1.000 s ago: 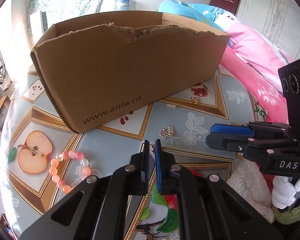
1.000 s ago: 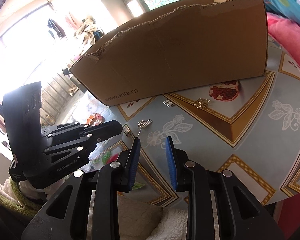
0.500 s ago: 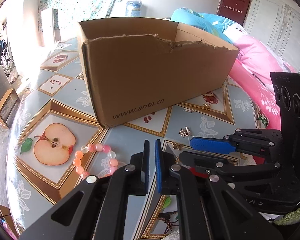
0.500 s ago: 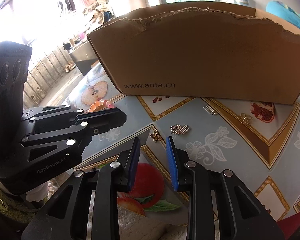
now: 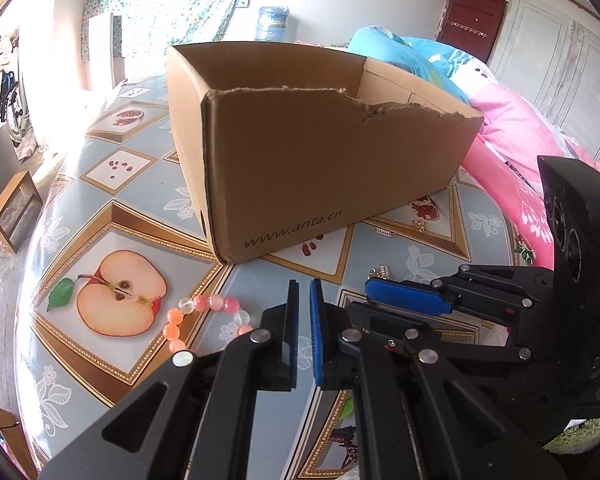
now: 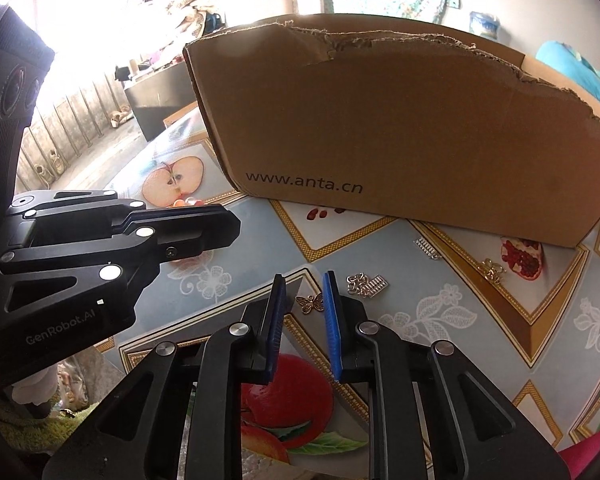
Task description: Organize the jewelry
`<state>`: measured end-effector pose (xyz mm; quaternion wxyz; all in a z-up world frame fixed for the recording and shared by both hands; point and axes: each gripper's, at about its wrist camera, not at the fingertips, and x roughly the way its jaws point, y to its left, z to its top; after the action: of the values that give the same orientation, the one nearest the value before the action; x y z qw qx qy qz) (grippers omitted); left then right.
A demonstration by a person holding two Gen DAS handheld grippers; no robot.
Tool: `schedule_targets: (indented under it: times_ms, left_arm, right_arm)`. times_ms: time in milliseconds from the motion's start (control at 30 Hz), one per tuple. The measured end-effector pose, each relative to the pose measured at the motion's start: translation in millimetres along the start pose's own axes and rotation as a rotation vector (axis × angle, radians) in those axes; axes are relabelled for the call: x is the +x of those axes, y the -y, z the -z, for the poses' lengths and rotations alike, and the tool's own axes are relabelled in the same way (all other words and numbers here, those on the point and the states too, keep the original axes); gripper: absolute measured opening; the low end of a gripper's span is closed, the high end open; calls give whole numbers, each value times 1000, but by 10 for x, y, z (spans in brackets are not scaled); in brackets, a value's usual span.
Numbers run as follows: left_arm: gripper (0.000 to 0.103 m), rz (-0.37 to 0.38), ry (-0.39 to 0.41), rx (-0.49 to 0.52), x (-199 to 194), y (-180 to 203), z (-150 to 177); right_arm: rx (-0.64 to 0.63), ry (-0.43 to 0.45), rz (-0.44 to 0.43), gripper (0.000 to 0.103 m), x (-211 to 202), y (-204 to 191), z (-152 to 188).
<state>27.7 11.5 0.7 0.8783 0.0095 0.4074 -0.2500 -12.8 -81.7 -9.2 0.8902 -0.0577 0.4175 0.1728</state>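
On the patterned tablecloth lies a small bronze butterfly charm (image 6: 310, 304), between the fingertips of my right gripper (image 6: 304, 280). Its jaws are closing, with a gap still showing on each side of the charm. Just right of it lie a silver charm cluster (image 6: 368, 282), a small silver bar (image 6: 427, 247) and a clasp (image 6: 493, 269). My left gripper (image 5: 304, 285) is shut on nothing, beside a pink bead bracelet (image 5: 204, 312). The right gripper (image 5: 380, 292) reaches in from the right. A torn cardboard box (image 5: 320, 160) stands open-topped behind everything.
Pink and blue bedding (image 5: 512, 128) lies beyond the table's right edge. A water bottle (image 5: 272, 24) stands by the far wall. A wooden frame (image 5: 12, 216) sits on the floor at left. Fluffy cloth (image 5: 588, 432) lies at the near edge.
My right gripper has swung left over the table to the butterfly charm and narrowed its jaws around it. The left gripper stays shut; its view has drifted toward the box's left corner.
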Motion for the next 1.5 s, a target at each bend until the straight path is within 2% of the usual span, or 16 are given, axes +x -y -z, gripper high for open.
schedule_targets:
  times_ms: [267,333,600,667,967,1167,1300,1500]
  left_arm:
    - [5,0,-1,-6,-4,-31,18]
    - [5,-3,1,-10,-13,-37,20]
    - [5,-9,8,-11,-40,-29,28]
    - [5,-9,9,-9,-44,-21,28]
    - [5,-13,12,2,-62,15,26]
    - [5,10,2,20,-37,70,46]
    - [5,49,-40,57,61,212,101]
    - [5,76,-88,40,250,347,155]
  right_arm:
    - [-62,-15,12,17,50,-174,-19]
    - [-64,-20,25,11,72,-199,-39]
    - [-43,-34,22,9,103,-219,-98]
    - [-40,-35,21,2,86,-205,-88]
    - [-14,-37,-2,5,13,-143,-85]
    - [-2,-37,15,6,-36,-106,-64]
    - [62,-29,23,11,-99,56,-50]
    - [129,-28,30,11,-120,240,-25]
